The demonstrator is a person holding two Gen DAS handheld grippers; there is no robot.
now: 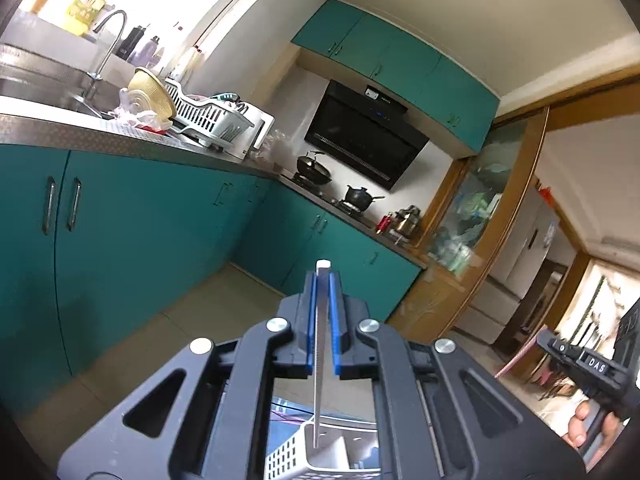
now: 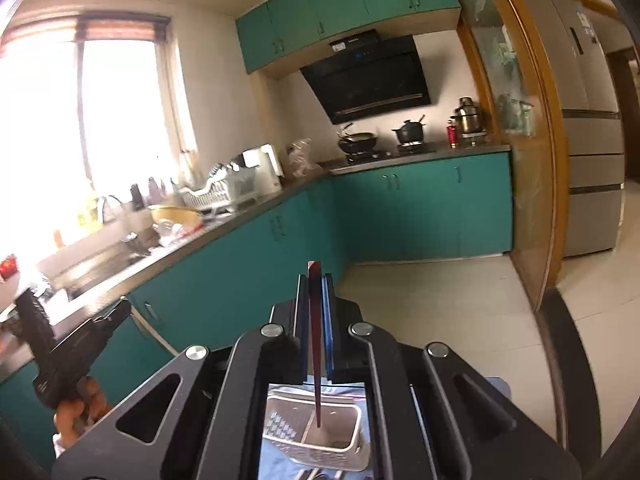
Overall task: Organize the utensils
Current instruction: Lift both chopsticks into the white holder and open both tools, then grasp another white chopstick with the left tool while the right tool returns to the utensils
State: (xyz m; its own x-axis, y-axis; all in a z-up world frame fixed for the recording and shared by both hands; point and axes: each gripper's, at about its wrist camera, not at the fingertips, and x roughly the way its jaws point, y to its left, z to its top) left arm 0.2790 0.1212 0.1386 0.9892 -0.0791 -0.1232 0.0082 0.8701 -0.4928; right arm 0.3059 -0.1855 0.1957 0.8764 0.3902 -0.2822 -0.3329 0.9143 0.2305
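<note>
Grippers hold one utensil each: left gripper (image 1: 323, 276) clamps a steel chopstick (image 1: 319, 360), right gripper (image 2: 314, 280) a red chopstick (image 2: 316, 360), tips hanging toward the basket (image 2: 340, 416), seemingly ready for dropping in.

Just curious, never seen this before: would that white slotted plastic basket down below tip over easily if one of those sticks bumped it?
Probably. The white slotted plastic basket looks thin-walled and mostly holes, so likely light. It seems nearly empty, with little weight to steady it. It stands on a blue cloth, which might let it slide rather than topple.
</note>
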